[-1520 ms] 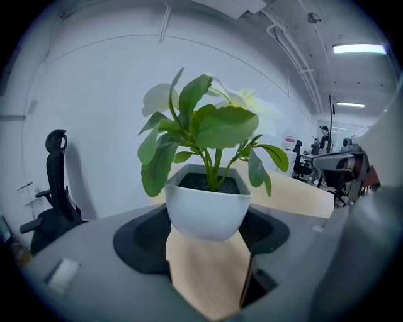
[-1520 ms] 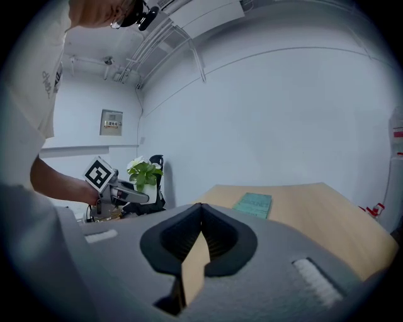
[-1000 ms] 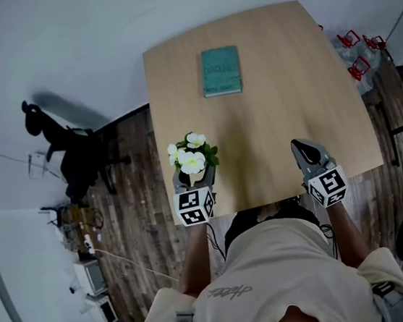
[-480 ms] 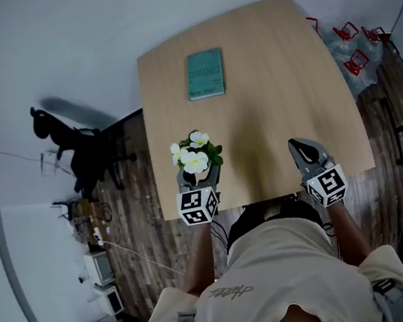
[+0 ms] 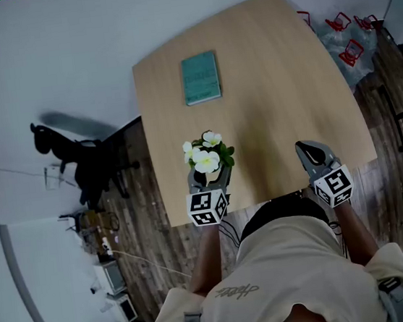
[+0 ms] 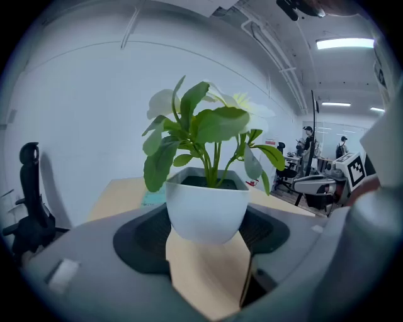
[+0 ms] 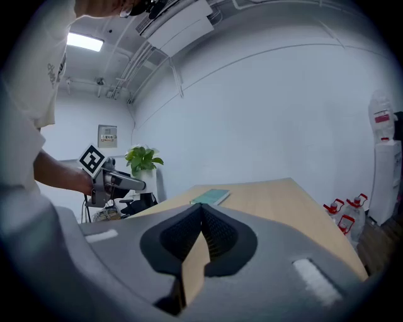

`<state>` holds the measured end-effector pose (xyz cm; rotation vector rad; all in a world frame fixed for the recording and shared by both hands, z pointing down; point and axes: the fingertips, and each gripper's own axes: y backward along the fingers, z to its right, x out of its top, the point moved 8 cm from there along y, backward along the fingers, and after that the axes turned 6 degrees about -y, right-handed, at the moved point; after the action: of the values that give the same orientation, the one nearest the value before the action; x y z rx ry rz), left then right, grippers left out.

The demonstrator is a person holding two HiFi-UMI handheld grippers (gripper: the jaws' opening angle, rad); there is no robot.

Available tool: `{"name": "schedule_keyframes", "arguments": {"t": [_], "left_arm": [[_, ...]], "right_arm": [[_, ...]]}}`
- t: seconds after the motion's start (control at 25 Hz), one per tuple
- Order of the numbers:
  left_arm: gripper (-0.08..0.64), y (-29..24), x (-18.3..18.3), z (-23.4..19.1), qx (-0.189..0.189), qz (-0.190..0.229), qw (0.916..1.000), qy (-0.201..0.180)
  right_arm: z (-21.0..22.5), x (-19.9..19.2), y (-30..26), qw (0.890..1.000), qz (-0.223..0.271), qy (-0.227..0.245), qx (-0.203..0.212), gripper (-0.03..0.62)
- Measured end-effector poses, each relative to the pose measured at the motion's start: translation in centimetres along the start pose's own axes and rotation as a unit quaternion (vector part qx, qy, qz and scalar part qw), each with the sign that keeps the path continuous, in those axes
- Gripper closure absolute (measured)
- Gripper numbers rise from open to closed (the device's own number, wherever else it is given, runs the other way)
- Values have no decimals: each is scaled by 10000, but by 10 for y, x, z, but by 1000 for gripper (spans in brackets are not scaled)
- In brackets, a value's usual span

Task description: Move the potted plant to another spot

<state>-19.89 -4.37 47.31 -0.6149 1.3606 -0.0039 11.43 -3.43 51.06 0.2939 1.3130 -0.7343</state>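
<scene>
Our left tongs (image 5: 213,179) pinch the white pot of the potted plant (image 5: 208,157), upright over the tabletop's (image 5: 271,75) near left edge. Our right tongs (image 5: 306,149) are pressed together, empty, well apart. Bare tabletop lies ahead and rightward, short of the teal book (image 5: 200,78).

No legible text, teal book (image 5: 200,78) cover print too small, shirt (image 5: 232,291) lettering blurred

I see a pale wood-grain tabletop (image 5: 273,89) and a teal book (image 5: 200,77). The potted plant (image 6: 208,207) shows a white pot, green leaves and white blooms. My left tongs (image 5: 212,177) and right tongs (image 5: 302,146) are grey, their cubes patterned in black-and-white squares.
</scene>
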Motion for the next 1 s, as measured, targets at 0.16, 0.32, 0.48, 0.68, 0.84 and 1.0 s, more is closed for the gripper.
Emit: {"name": "schedule_keyframes", "arguments": {"t": [0.16, 0.32, 0.48, 0.68, 0.84, 1.0], "left_arm": [[209, -9, -5, 1, -210, 112, 9997, 39], [210, -18, -6, -2, -401, 247, 9989, -4], [210, -28, -8, -12, -603, 384, 9974, 69], [210, -42, -14, -17, -830, 390, 9957, -142], [210, -56, -16, -11, -1039, 445, 9935, -159], [209, -63, -11, -9, -1174, 484, 9918, -149]], "right_arm": [[4, 4, 11, 9996, -10, 151, -228, 589], [4, 14, 13, 9984, 2, 315, -460, 589], [-7, 20, 3, 9974, -63, 433, -567, 589], [-21, 24, -6, 9946, -342, 735, -652, 589], [-20, 30, -6, 9931, -272, 698, -902, 589], [-17, 39, -3, 9910, -213, 730, -1100, 589]]}}
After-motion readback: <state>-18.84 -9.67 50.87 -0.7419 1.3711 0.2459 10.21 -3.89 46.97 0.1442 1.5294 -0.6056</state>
